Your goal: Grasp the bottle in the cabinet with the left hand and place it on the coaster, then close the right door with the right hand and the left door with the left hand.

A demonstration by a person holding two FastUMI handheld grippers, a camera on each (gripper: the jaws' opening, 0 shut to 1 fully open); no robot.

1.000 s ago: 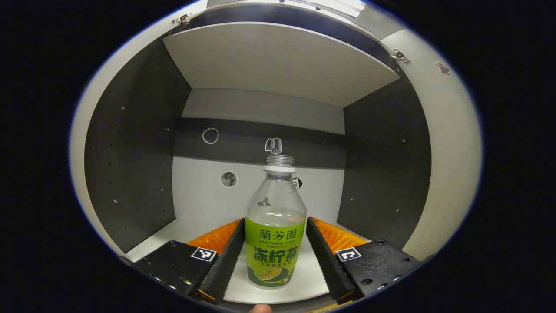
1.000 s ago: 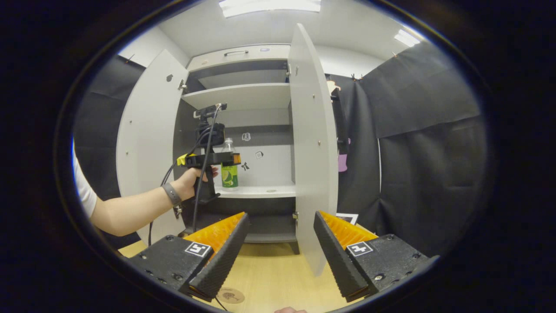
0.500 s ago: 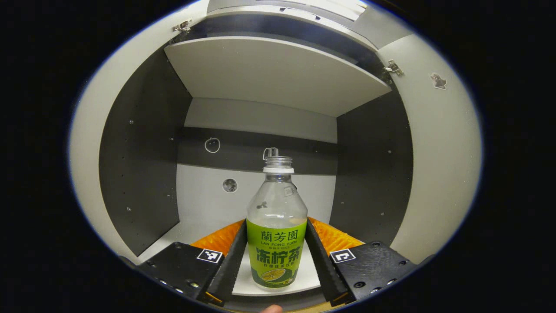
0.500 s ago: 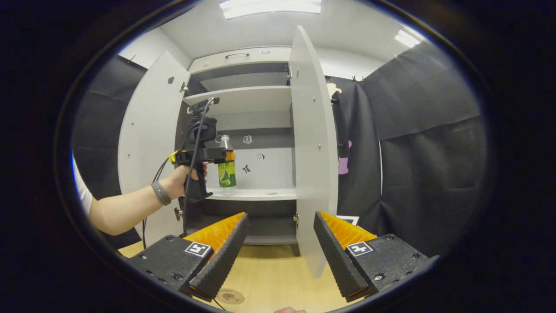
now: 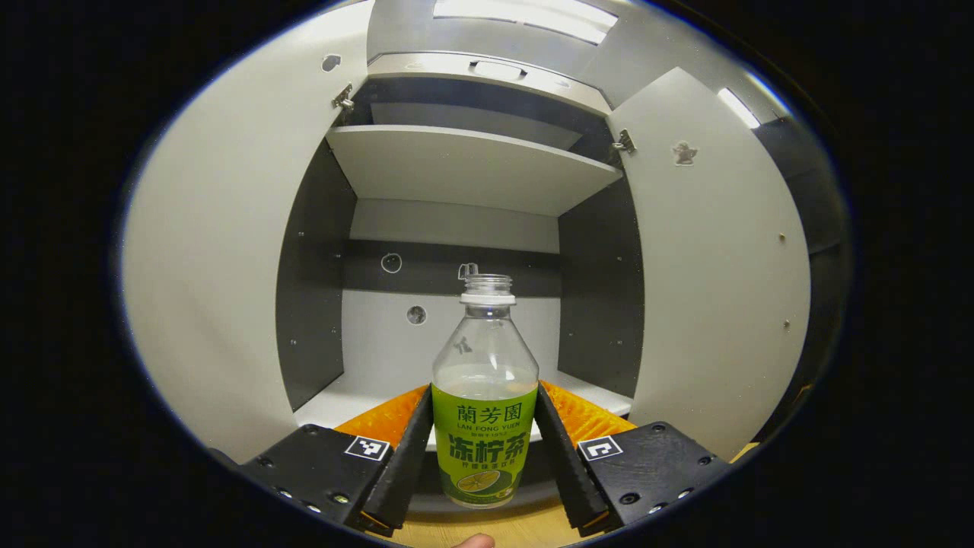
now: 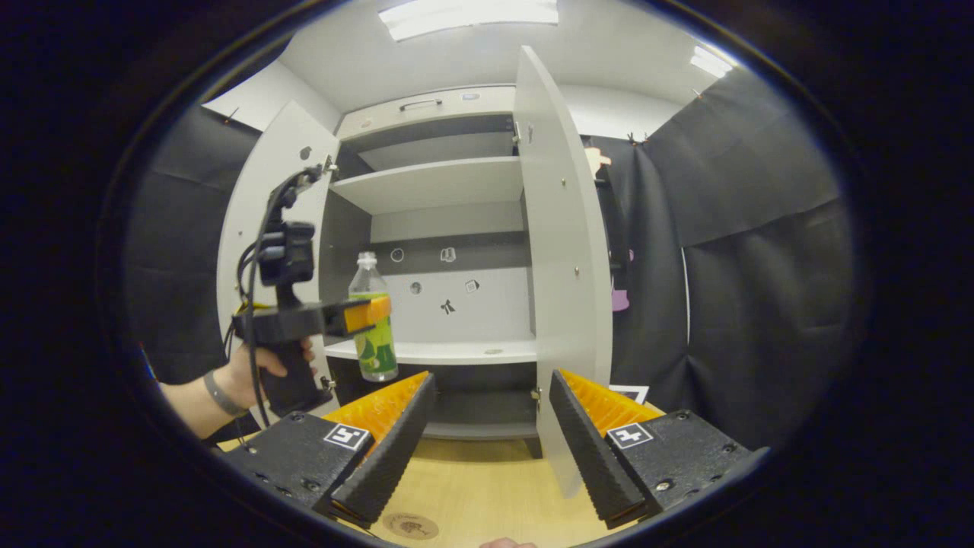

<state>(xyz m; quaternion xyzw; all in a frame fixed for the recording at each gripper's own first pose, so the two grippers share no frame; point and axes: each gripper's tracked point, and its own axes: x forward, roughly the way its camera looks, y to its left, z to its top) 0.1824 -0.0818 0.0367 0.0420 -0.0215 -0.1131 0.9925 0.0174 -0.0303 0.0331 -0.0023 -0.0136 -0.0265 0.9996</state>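
Two doors stand wide open on the cabinet [image 6: 434,194], which takes up the centre of the right gripper view: the left door [image 6: 259,221] swung out at left of centre, the right door [image 6: 567,259] edge-on just right of centre. Below, at the bottom of that frame, runs the wooden table [image 6: 479,487], and on it, bottom centre, lies the small round coaster [image 6: 410,525]. And there's the bottle [image 5: 485,396], upright, uncapped, green label low on its body, sitting dead centre in the lower half of the left gripper view with the left gripper [image 5: 484,449] clamped on its label, one finger pressing each side. In the right gripper view the same bottle [image 6: 370,320] hangs in the air at left of centre, out in front of the cabinet's lower shelf [image 6: 456,352], carried by a hand [image 6: 251,373] at the frame's left. The right gripper [image 6: 487,449], bottom centre of its own view, has its fingers spread apart above the table with nothing between them.
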